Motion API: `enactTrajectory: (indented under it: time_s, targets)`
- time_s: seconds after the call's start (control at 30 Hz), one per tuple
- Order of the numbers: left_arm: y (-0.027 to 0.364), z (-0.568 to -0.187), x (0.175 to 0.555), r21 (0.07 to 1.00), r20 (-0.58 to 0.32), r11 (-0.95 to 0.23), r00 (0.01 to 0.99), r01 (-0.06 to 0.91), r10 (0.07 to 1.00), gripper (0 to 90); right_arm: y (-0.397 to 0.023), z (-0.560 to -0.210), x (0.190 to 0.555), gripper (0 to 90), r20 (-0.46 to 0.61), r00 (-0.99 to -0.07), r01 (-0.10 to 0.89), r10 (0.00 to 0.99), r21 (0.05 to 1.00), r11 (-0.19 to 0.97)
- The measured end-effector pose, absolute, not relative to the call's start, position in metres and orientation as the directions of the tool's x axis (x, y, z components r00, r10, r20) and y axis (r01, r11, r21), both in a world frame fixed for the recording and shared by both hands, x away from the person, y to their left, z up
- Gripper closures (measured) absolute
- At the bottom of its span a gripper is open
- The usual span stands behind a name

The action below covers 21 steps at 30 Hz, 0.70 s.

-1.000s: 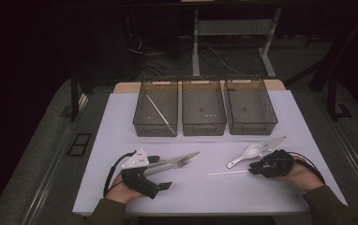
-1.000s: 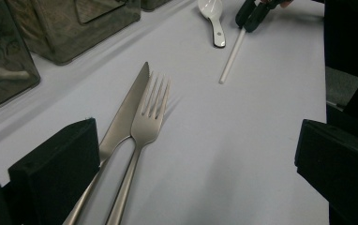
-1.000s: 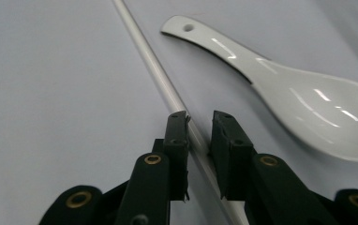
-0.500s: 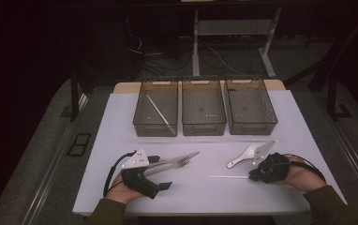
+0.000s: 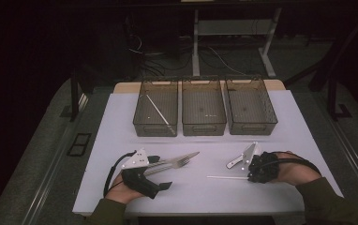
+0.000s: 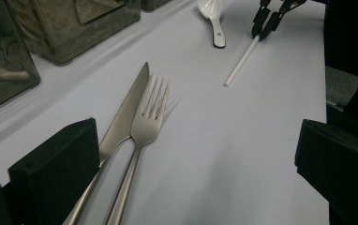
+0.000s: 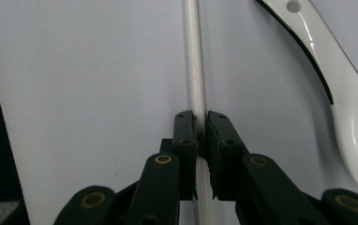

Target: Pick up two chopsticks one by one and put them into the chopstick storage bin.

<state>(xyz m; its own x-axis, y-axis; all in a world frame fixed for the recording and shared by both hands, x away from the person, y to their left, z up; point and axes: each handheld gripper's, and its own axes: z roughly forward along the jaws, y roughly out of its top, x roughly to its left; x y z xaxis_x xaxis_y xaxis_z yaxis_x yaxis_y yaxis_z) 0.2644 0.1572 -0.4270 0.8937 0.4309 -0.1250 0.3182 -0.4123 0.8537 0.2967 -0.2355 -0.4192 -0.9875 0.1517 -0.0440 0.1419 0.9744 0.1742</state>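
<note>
1. Plainly, the right gripper [image 7: 201,123] has just been closing and now pinches the white stick [image 7: 193,61] at one end, at lower right of the high view; the long free end could droop or swing.
2. A lift might nudge the spoon [image 7: 350,108] just beside it.
3. The left gripper [image 6: 191,154] stands open around knife [image 6: 128,110] and fork [image 6: 151,112]; closing could catch both.
</note>
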Motion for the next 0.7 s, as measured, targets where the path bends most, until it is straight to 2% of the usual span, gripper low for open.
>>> enactTrajectory:
  time_s: [0.13, 0.27, 0.7]
  targets:
    - [0.157, -0.427, 0.264, 0.854, -0.124, -0.411, 0.893, 0.317, 0.432, 0.0, -0.23, -0.419, 0.296, 84.3, -0.052, -0.992, 0.104, 0.112, 0.14, 0.985]
    - [0.158, -0.427, 0.264, 0.854, -0.124, -0.411, 0.893, 0.318, 0.432, 0.0, -0.232, -0.418, 0.296, 84.5, -0.053, -0.991, 0.114, 0.123, 0.154, 0.982]
    - [0.158, -0.426, 0.264, 0.856, -0.121, -0.411, 0.894, 0.314, 0.432, 0.0, -0.254, -0.402, 0.303, 84.4, 0.012, -0.971, 0.216, 0.24, 0.478, 0.851]
